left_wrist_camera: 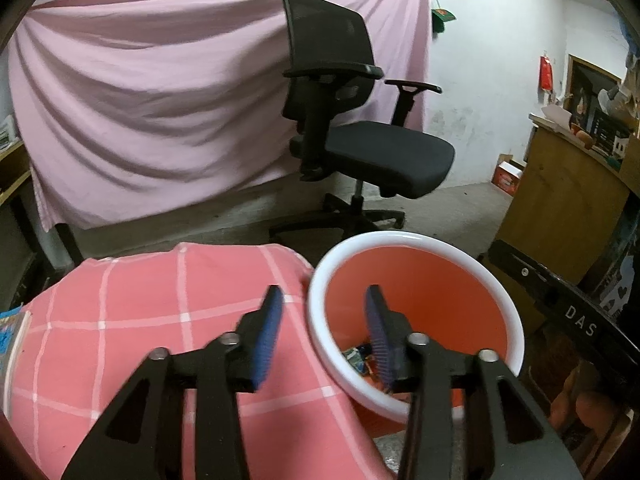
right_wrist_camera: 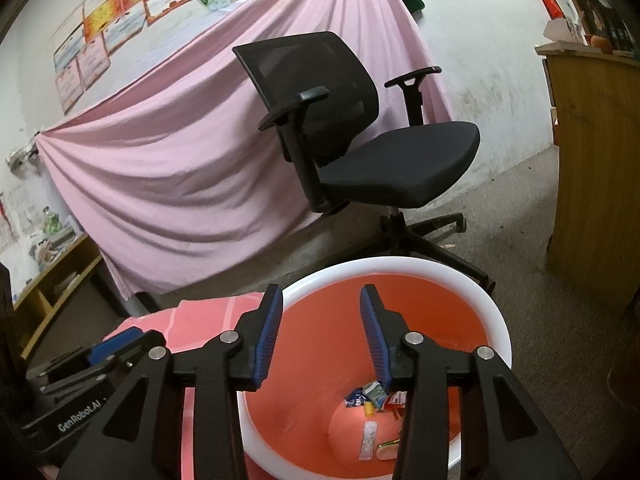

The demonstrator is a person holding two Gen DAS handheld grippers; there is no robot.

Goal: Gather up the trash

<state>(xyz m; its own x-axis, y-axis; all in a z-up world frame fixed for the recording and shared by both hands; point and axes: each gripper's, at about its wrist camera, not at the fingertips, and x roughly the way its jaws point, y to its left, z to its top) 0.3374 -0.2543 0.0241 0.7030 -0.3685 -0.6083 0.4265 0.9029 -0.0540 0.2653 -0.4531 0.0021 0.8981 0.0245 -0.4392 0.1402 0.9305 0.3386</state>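
An orange trash bin with a white rim (left_wrist_camera: pixel 400 236) stands beside a surface under a pink checked cloth (left_wrist_camera: pixel 160 320). Several wrappers (right_wrist_camera: pixel 370 394) lie at the bin's bottom, also visible as wrappers (left_wrist_camera: pixel 358 356) in the left wrist view. My left gripper (left_wrist_camera: pixel 324 300) is open and empty, straddling the near left rim, one finger over the cloth and one over the bin. My right gripper (right_wrist_camera: pixel 320 300) is open and empty above the bin's rim (right_wrist_camera: pixel 400 262) and mouth. The left gripper's blue pad (right_wrist_camera: pixel 112 344) shows at the lower left of the right wrist view.
A black office chair (left_wrist_camera: pixel 360 140) stands on the concrete floor behind the bin, before a hanging pink sheet (left_wrist_camera: pixel 140 100). A wooden cabinet (right_wrist_camera: pixel 596 180) is to the right, a low wooden shelf (right_wrist_camera: pixel 52 280) to the left. A book's edge (left_wrist_camera: pixel 12 332) lies on the cloth.
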